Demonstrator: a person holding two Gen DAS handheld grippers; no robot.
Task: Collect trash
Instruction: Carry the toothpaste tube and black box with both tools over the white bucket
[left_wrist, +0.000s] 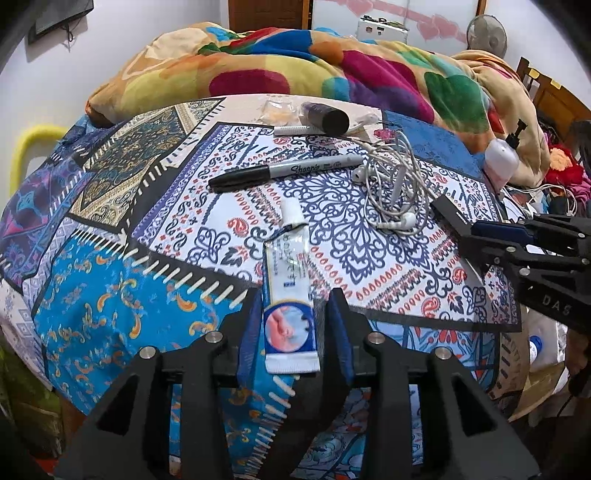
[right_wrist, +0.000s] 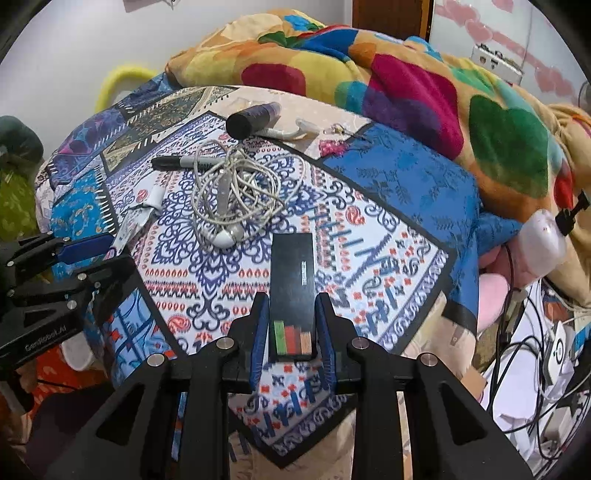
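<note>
At the bed's (left_wrist: 110, 295) near edge, the left gripper (left_wrist: 291, 314) straddles a tube (left_wrist: 290, 295); the right gripper (right_wrist: 291, 317) clamps a black box (right_wrist: 291, 277).

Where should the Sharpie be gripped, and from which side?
Grip the Sharpie across its grey barrel near the middle, coming down from above with the jaws set across its length. It lies flat on the bedspread, and the earphones tangle against its grey end, so stay toward the black cap side of the barrel to avoid snagging the cable.

White squeezed tube (left_wrist: 290, 295) lying flat, black slim box (right_wrist: 292, 284) flat on bedspread
</note>
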